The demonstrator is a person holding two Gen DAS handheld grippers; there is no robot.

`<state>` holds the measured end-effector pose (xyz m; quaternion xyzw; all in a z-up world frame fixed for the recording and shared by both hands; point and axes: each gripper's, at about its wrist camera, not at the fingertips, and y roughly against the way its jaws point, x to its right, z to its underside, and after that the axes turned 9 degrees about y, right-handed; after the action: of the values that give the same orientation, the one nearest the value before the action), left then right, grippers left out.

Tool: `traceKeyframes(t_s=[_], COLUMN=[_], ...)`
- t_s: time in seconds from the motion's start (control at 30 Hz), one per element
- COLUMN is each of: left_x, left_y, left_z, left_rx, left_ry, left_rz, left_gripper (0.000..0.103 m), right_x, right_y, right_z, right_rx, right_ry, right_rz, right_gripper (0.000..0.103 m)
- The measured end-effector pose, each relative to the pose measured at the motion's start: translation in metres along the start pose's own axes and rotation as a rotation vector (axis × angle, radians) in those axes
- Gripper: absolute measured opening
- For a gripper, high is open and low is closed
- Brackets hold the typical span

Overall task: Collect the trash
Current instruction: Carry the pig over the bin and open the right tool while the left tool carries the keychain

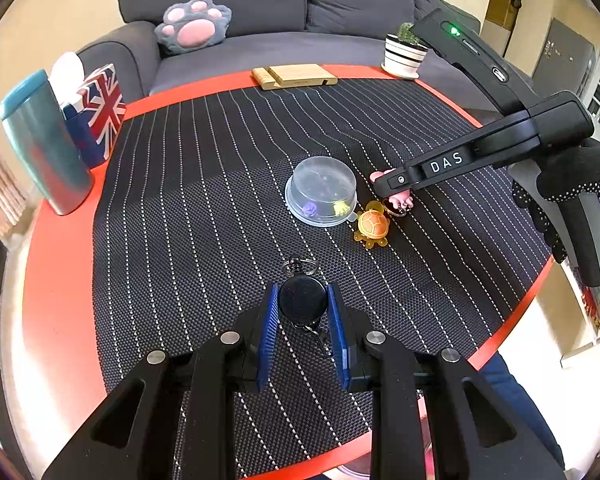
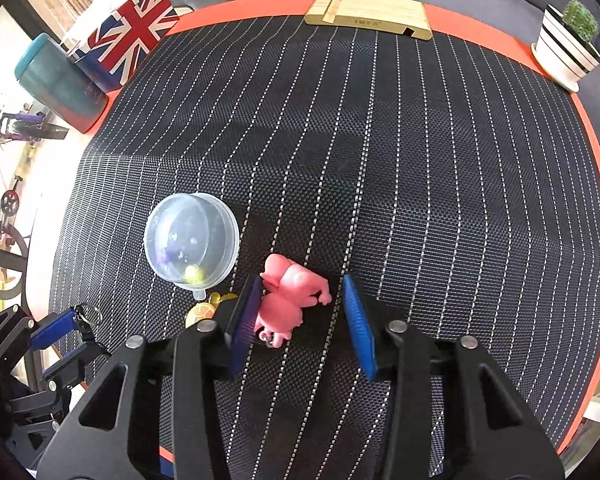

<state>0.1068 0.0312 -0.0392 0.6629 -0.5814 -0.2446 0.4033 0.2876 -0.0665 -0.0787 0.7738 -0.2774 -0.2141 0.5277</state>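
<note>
Left gripper [image 1: 302, 300] clamped on a round black key reel [image 1: 302, 299], low over the striped mat [image 1: 204, 208] on the red counter [image 1: 56, 280]. Right gripper [image 2: 300, 312] set around a pink figure keychain [image 2: 288, 296] lying on the mat: left pad touching it, right pad apart, not yet clenched. Just beside: an upturned clear plastic tub [image 2: 192, 236] and an orange turtle charm [image 1: 373, 224].
</note>
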Motion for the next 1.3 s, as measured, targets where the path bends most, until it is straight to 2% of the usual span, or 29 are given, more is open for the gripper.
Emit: traceKeyframes(t_s=[0.13,0.63,0.97,1.3], left_x=[0.000,0.005,0.012,0.030], left_y=[0.000,0.011,0.034,0.062], left_z=[0.000,-0.003,0.000,0.021], left_rx=[0.001,0.031,0.076,0.127], left_ry=[0.001,0.009,0.006,-0.041], left_rz=[0.002,0.019,0.045,0.068], left_gripper=[0.024,0.024,0.024,0.024], right_x=[0.001,0.006,-0.006,-0.026], right_y=[0.005,0.041,0.088,0.131], right_z=[0.001,0.021,0.053,0.108], right_rx=[0.014,0.123,0.242,0.349], right_ry=[0.001,0.026,0.085,0.142], right_rz=[-0.008,-0.029,-0.080,-0.123], right_gripper=[0.034,0.034,0.034,0.034])
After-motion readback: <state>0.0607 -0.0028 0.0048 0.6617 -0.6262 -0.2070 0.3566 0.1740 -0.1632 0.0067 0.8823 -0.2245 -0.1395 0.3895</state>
